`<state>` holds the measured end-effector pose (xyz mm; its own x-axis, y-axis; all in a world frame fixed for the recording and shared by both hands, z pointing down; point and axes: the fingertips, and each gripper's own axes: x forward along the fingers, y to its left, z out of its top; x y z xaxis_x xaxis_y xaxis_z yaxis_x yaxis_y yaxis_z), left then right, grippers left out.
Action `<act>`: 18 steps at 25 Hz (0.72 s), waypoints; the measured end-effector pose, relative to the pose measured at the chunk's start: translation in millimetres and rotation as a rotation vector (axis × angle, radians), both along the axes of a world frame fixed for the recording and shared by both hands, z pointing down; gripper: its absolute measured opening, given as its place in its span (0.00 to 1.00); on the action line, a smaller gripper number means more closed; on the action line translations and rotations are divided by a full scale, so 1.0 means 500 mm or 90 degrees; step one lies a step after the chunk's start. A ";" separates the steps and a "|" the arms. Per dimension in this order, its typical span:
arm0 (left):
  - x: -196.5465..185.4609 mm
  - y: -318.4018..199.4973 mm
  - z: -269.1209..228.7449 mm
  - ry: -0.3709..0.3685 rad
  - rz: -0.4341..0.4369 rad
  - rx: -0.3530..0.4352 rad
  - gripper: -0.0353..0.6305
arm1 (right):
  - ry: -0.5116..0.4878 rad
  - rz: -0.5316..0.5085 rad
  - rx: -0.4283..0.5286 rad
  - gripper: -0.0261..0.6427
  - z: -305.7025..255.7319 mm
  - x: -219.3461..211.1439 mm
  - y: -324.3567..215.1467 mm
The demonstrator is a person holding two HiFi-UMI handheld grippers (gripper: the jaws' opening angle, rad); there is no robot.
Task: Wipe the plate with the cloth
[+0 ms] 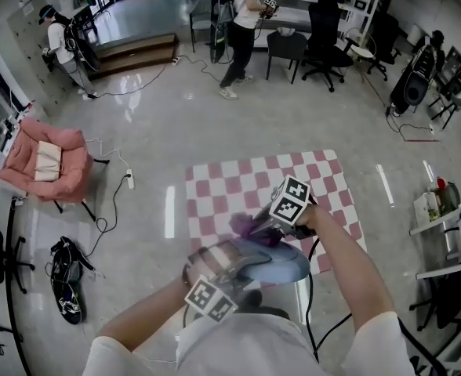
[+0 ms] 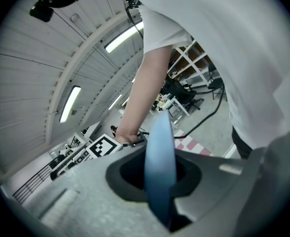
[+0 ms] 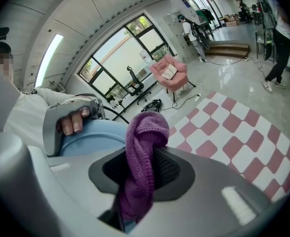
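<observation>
A pale blue plate (image 1: 281, 265) is held in the air at waist height above the floor. My left gripper (image 1: 234, 262) is shut on its near rim; in the left gripper view the plate (image 2: 160, 167) stands edge-on between the jaws of my left gripper (image 2: 161, 181). My right gripper (image 1: 266, 227) is shut on a purple cloth (image 1: 250, 226) at the plate's far edge. In the right gripper view the cloth (image 3: 142, 167) bunches up out of my right gripper (image 3: 137, 181), with the plate (image 3: 93, 137) just behind it.
A red-and-white checkered mat (image 1: 254, 182) lies on the grey floor below the grippers. A pink armchair (image 1: 46, 161) stands at the left, office chairs (image 1: 317, 30) and two people (image 1: 242, 22) at the back, a white cart (image 1: 446, 225) at the right.
</observation>
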<state>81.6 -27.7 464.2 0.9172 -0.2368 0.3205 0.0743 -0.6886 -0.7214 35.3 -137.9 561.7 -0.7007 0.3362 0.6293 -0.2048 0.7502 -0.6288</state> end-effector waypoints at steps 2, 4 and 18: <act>0.002 -0.001 0.000 0.001 -0.004 0.000 0.12 | 0.013 0.006 0.000 0.21 0.010 0.018 -0.002; 0.005 -0.001 0.002 0.000 -0.007 -0.001 0.12 | 0.024 0.013 -0.003 0.21 0.022 0.039 -0.003; 0.031 -0.024 0.016 -0.005 -0.053 -0.018 0.11 | -0.006 0.094 -0.034 0.21 0.036 0.178 0.003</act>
